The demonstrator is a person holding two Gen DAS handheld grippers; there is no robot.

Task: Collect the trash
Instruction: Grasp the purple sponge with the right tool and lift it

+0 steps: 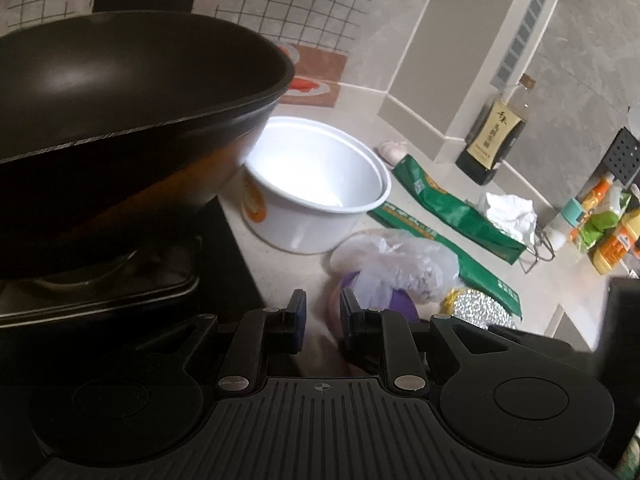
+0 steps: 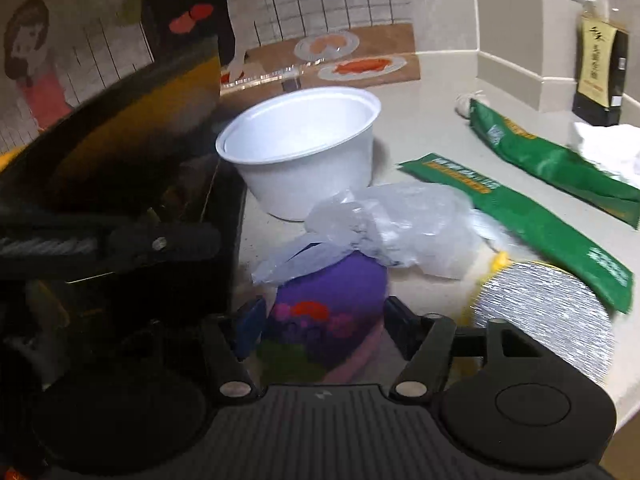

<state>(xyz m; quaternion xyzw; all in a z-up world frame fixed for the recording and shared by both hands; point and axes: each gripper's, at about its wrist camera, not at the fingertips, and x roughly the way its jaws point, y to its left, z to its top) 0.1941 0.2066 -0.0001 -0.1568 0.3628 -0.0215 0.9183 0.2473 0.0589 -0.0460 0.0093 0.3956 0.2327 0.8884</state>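
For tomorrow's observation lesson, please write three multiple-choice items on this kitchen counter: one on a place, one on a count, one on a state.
1. Where does the white bowl stand?
A. beside the black wok
B. inside the wok
C. on the floor

2. How many green packets lie on the counter?
A. one
B. two
C. four

3. How does the right claw stand?
A. open around the purple cup
B. shut on the bowl
C. out of view

Answers: 1 A, it sits on the counter next to the wok; 2 B, two show; 3 A, fingers stand apart either side.
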